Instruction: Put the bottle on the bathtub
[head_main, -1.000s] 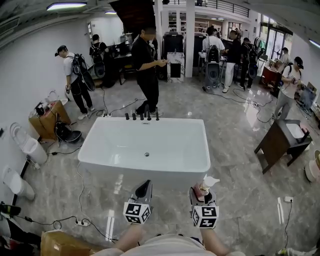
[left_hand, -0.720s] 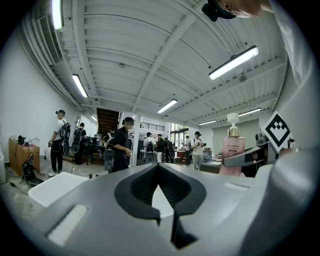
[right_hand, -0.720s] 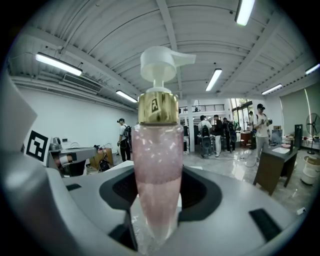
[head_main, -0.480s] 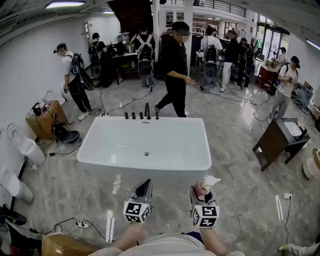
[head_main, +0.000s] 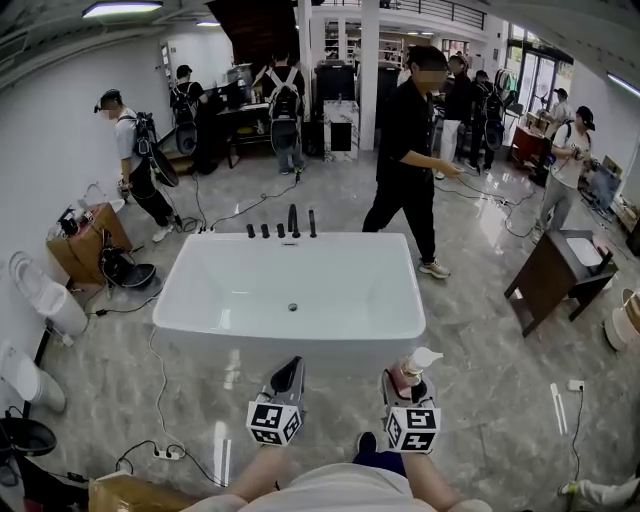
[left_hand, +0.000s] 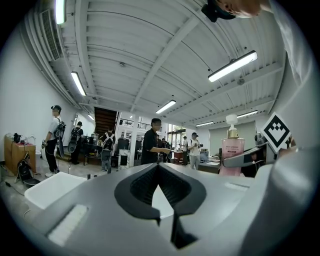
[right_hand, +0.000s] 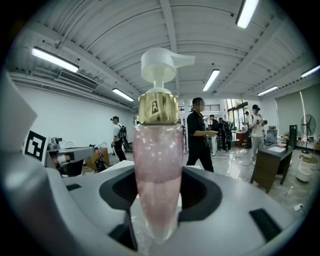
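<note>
A white freestanding bathtub stands just ahead of both grippers on the marble floor. My right gripper is shut on a pink pump bottle with a gold collar and white pump head. The bottle stands upright between the jaws, short of the tub's near rim. My left gripper hovers beside it with its jaws shut and nothing in them. In the left gripper view the closed gripper points over the tub, and the bottle shows at the right.
Black faucet fittings line the tub's far rim. A person in black walks just behind the tub. A dark wooden vanity stands right, toilets left. Cables cross the floor; a cardboard box sits near left.
The person in black has walked from behind the tub's middle towards the right. Both grippers and the bottle have stayed almost still in front of the tub.
</note>
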